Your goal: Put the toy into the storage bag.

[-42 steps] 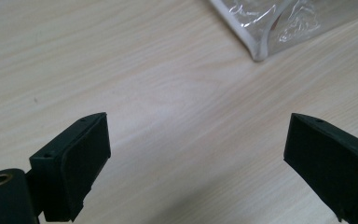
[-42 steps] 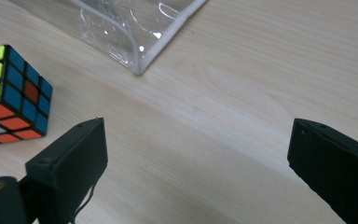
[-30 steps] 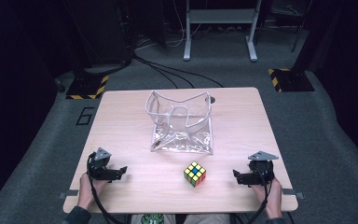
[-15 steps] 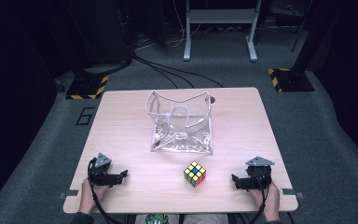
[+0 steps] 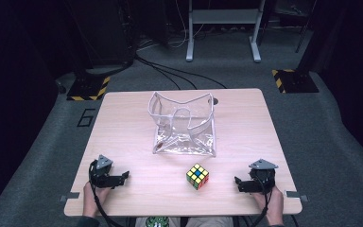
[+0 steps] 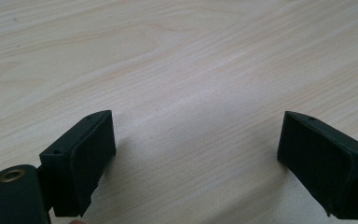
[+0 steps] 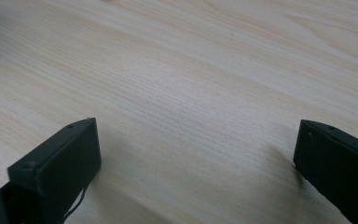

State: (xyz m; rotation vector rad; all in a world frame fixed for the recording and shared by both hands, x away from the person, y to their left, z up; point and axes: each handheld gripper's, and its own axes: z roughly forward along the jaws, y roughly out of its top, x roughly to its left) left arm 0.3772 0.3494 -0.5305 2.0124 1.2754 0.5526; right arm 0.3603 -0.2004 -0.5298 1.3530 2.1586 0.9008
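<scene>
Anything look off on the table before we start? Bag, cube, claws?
Nothing damaged or spilled. The clear plastic bag stands open but slumped, its rim wavy and walls creased. The puzzle cube sits turned askew to the table edge. Left claw and right claw are open, empty.

On the table [image 5: 123,118], the clear bag [image 5: 183,125] sits mid-board. The cube [image 5: 197,176] lies just before it, toward me. My left gripper [image 5: 123,176] rests well left of the cube, my right gripper [image 5: 238,183] right.
</scene>
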